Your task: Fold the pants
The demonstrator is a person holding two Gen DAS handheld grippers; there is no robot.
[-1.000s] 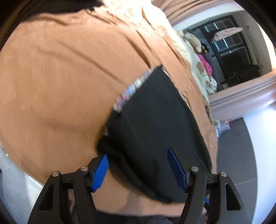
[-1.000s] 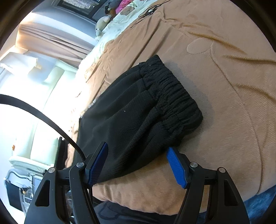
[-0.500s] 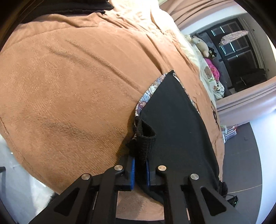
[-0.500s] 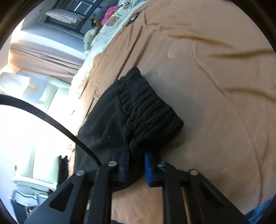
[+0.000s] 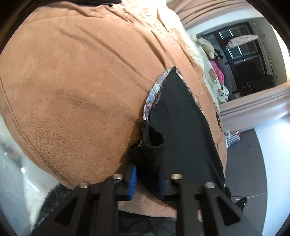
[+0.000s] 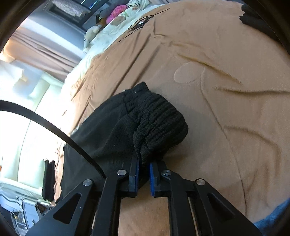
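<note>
Black pants [image 5: 181,118] lie on a brown blanket [image 5: 72,81], and a patterned lining [image 5: 154,94] shows along their left edge. My left gripper [image 5: 146,181] holds a bunched ribbed hem [image 5: 152,145] between its blue pads. Its jaws are opening slightly, with the fabric still filling the gap. In the right wrist view, my right gripper [image 6: 144,174] pinches the gathered elastic waistband [image 6: 159,123], which is lifted into a hump over the blanket [image 6: 226,90]. Its jaws are also opening a little, with cloth still pressed between the pads.
Stuffed toys [image 5: 206,47] and pillows sit at the far end of the bed. Grey floor [image 5: 244,154] lies past the bed's right edge. A thin cable [image 6: 139,25] rests on the blanket, a dark garment [image 6: 253,16] lies at the top right, and a black strap [image 6: 45,123] crosses the left.
Both grippers, open a second ago, have closed on the pants and bunched the fabric upward. The left pads now stand slightly wider apart than half a second ago.
</note>
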